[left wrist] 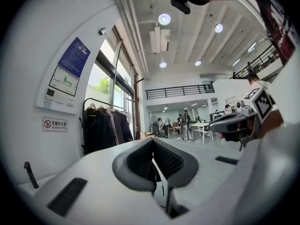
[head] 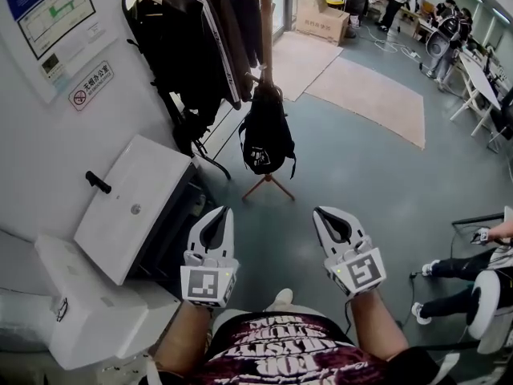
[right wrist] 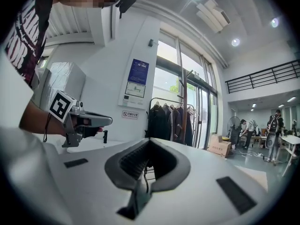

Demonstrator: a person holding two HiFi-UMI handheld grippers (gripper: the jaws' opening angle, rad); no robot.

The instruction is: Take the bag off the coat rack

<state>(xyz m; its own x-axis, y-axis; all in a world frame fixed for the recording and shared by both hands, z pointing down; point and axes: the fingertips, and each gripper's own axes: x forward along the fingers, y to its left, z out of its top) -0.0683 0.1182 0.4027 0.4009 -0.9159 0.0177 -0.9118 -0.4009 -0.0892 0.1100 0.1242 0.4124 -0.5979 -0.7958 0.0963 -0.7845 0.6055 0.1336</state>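
A black backpack [head: 267,139] hangs from the wooden coat rack [head: 265,22], whose legs spread on the floor just below the bag. Both grippers are held low in front of me, well short of the bag, pointing toward it. My left gripper [head: 220,212] is shut with nothing in it, its ribbed pads meeting [left wrist: 152,143]. My right gripper [head: 325,213] is also shut and empty, its jaws closed together [right wrist: 149,142]. A dark strip of the bag shows just past the closed jaws in each gripper view. Each gripper shows in the other's view, the right gripper [left wrist: 234,123] and the left gripper [right wrist: 83,121].
A garment rail of dark coats [head: 200,38] stands left of the coat rack, against the wall. A white cabinet [head: 136,203] is close on my left. Beige rugs [head: 377,95] and a cardboard box [head: 321,14] lie beyond. A seated person's legs [head: 453,267] are at right.
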